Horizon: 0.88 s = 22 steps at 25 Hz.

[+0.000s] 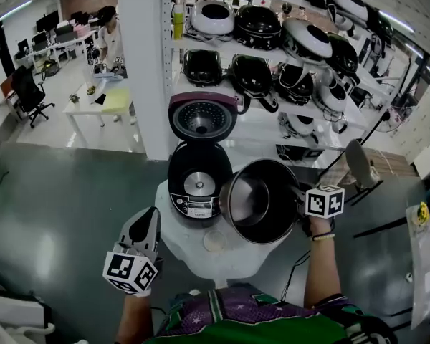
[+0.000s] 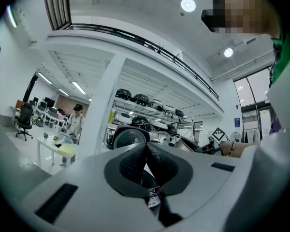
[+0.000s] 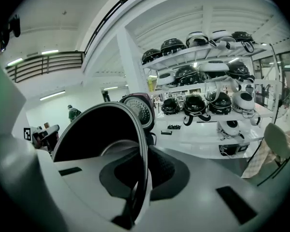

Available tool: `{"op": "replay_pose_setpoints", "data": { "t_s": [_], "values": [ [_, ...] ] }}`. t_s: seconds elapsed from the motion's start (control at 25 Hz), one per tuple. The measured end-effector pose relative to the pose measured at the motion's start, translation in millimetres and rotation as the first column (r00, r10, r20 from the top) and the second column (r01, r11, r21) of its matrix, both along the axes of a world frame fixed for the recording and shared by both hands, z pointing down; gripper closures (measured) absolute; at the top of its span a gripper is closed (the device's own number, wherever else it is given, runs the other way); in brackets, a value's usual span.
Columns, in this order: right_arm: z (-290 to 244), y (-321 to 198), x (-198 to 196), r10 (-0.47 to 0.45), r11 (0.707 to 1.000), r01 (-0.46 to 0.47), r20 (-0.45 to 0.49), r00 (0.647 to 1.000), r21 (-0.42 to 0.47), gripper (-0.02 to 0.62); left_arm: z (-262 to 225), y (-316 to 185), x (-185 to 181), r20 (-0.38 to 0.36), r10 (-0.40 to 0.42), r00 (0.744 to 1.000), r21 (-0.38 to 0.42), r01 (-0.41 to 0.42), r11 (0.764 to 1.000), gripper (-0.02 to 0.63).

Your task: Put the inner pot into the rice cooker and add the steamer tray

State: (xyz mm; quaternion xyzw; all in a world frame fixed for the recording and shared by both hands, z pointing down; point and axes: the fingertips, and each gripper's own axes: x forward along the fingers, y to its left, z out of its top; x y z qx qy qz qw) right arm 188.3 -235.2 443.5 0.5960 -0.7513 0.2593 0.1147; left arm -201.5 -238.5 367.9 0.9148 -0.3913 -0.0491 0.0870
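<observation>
R tongs (image 1: 299, 194) pinch inner pot (image 1: 261, 201) by rim only; pot tilted, just left of them, beside open rice cooker (image 1: 198, 181). L tongs (image 1: 150, 217) pressed together, empty. Risk: rim slips, pot drops.

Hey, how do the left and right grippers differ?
The right gripper is shut on the inner pot, holding it tilted beside the open rice cooker; the left gripper is shut on nothing. The left gripper sits nearer the person than the right. Both carry marker cubes.

No lettering can be read. The rice cooker (image 1: 198, 181) has a small white label (image 1: 199, 210) on its front, the print too fine to make out.
</observation>
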Motion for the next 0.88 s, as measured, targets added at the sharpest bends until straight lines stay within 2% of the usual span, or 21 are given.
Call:
{"op": "replay_pose_setpoints", "data": {
  "t_s": [0.4,0.88],
  "values": [
    [-18,-67,-6,-0.056,0.996,0.051,0.069,0.996,0.075,0.572,-12,-19,2,0.041,-0.082,0.996,0.023,0.081,0.996,0.584],
    [-3,-156,-34,-0.106,0.993,0.099,0.131,0.986,0.056,0.571,-4,-44,-15,0.08,-0.202,0.976,-0.004,0.203,0.979,0.584]
  ]
}}
